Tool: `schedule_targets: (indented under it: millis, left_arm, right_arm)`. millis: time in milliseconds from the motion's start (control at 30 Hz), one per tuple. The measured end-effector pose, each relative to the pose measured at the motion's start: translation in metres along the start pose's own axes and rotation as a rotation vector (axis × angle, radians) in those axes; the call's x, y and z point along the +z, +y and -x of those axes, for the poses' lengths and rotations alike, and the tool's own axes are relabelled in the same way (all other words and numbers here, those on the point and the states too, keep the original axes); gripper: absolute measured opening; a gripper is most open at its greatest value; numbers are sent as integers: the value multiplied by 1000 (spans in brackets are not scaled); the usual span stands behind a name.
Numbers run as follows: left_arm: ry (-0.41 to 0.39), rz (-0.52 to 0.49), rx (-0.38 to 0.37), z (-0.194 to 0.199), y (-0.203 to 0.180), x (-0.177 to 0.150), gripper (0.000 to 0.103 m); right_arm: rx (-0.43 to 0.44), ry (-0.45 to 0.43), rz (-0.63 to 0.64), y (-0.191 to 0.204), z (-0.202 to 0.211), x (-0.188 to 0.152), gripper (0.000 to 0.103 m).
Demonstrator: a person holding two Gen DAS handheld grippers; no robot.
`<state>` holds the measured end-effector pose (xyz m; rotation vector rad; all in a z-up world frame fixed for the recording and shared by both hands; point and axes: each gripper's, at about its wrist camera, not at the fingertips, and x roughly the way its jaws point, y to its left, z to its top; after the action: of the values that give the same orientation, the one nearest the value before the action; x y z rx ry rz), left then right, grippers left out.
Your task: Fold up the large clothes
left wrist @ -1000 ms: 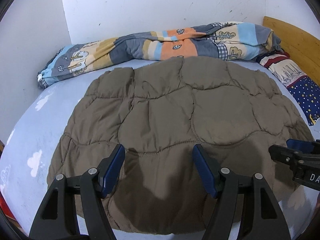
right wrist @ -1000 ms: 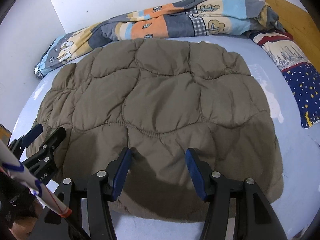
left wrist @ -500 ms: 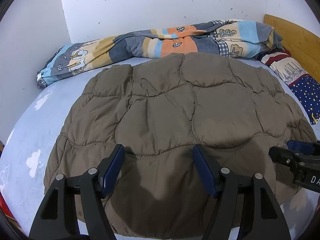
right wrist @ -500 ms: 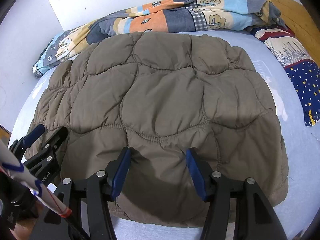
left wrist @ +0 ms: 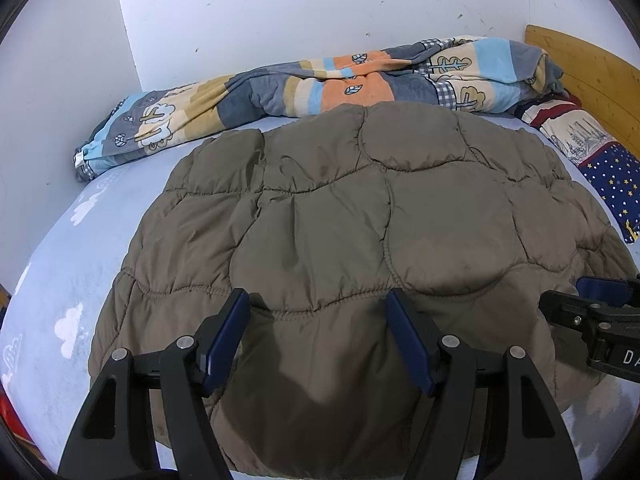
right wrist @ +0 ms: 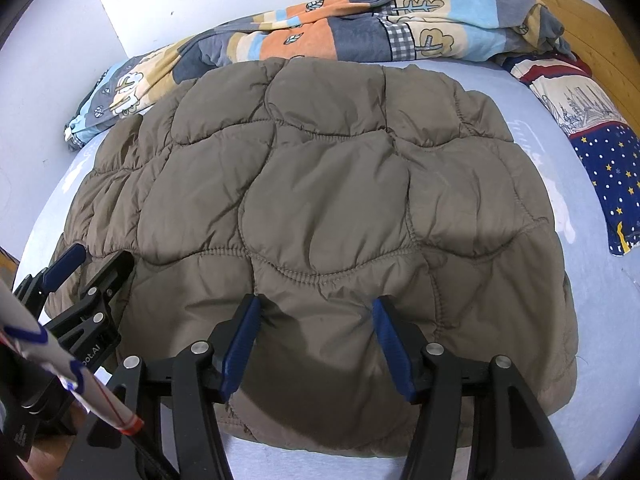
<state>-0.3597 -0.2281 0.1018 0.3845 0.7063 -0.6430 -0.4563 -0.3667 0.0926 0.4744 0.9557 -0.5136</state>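
A brown quilted jacket [left wrist: 360, 248] [right wrist: 320, 184] lies spread flat on the light blue bed sheet [left wrist: 60, 280], its near hem towards me. My left gripper [left wrist: 317, 304] hovers open over the jacket's near part, left of middle, and nothing is between its blue pads. My right gripper [right wrist: 316, 306] stands open in the same way over the near part further right, pads apart and clear of the fabric. Each gripper shows in the other's view: the right one [left wrist: 592, 312] at the right edge, the left one [right wrist: 80, 272] at the left edge.
A bunched patchwork duvet [left wrist: 320, 84] lies along the white wall behind the jacket. A star-printed pillow [right wrist: 600, 152] and a wooden headboard [left wrist: 580, 64] are at the right. A white striped object [right wrist: 60, 364] crosses the right wrist view's lower left corner.
The jacket has drifted slightly up and grown larger in both views. Both grippers stay open and neither has taken hold of anything.
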Motion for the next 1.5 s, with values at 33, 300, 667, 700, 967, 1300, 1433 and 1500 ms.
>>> schedule_targets:
  millis: [33,300,667,700,967,1300,1433,1500]
  left_arm:
    - [0,1,0,0,0,0,69]
    - [-23,21,-6,11,4,4,69]
    - [-278,98,21,186,51,-4,91]
    - [-291,91,51,200,54,-10,92]
    - [-214,32,245,255,56,-27,94]
    - [-224,33,217,268,54,-42,94]
    - [-227,61,196,269,54,-46,94]
    - [-227,50,206,266,51,-46,94]
  right_arm:
    - [0,0,1,0,0,0,64]
    - [-2,-9,0,0,4,0,64]
    - [-102,-463,76,44,188,-54,89]
    - [-95,-479,83,51,198,-61,89]
    - [-109,-501,141,90,250,-107,94]
    - [-178,-513,138,101,267,-124,97]
    - [-199,-508,139,101,267,-126,97]
    - [-206,-514,139,102,269,-126,97]
